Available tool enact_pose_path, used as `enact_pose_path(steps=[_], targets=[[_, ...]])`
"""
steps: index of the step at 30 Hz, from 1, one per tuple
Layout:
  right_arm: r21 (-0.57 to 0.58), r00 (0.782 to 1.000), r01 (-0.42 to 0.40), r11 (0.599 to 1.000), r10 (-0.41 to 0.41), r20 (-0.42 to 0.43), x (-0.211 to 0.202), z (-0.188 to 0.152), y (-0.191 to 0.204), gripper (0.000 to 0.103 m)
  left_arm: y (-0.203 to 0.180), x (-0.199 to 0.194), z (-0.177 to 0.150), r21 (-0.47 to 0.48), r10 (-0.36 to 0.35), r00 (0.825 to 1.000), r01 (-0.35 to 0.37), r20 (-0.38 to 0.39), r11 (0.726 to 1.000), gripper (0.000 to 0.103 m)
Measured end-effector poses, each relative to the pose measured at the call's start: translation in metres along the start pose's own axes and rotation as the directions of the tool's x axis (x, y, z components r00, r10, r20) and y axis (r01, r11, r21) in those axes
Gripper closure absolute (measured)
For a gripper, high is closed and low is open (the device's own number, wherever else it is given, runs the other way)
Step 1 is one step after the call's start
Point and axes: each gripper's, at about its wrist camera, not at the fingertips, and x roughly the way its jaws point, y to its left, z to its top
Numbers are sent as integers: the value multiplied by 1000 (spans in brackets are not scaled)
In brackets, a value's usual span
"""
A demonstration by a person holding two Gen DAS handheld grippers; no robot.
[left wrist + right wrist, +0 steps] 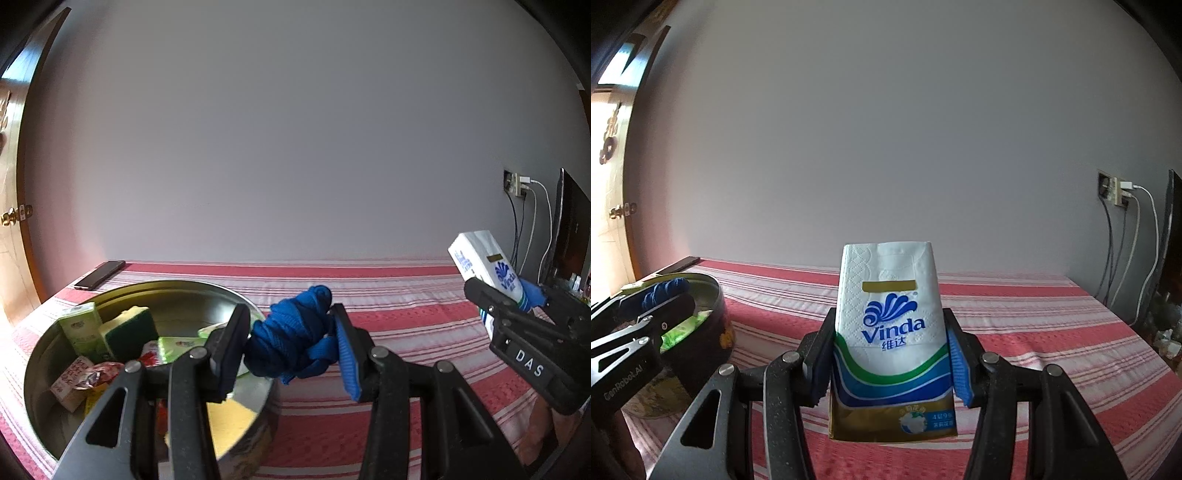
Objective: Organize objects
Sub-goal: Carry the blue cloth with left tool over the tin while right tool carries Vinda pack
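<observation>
The left gripper's (291,347) fingers clamp a bundled blue cord (295,332), held above the desk (406,325) at the right rim of a round metal tin (51,354). The tin holds a green-and-yellow sponge (127,330), a green carton (82,328) and snack packets (81,380). The right gripper's (890,354) fingers clamp a Vinda tissue pack (890,325), upright above the red-striped cloth. A phone (99,279) lies at the desk's far left corner.

A plain grey wall (886,129) fills the back. A red-and-white striped cloth (1034,321) covers the counter. At left stands a wooden door (617,177) with a brass handle (622,211), brightly lit. At right, a socket (1115,190) with cables (1145,258).
</observation>
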Motion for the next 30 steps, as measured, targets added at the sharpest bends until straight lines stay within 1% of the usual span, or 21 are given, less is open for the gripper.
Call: enact_pose_path(steps=[6,15,18,25,30], targets=[[-24,999,-44,999,44,11,2,13,17,48,15,-10,4,-10,25,1000,-24,7,1000,59],[-49,992,-127,991,128,4,8,28,41,48,48,-23,11,-23,94,996,-94,6,995,59],[-62,988,-155,986,155,-4,7,29,55,48,60,-27,13,-32,113,994,-113,1,993,59],[-82,976,-216,973,215,-20,14,41,82,48,88,-37,19,-30,172,985,-173,-11,984,58],[-80,962,-271,959,268,-49,18,48,102,48,110,-38,19,-33,223,974,-224,-36,974,58]])
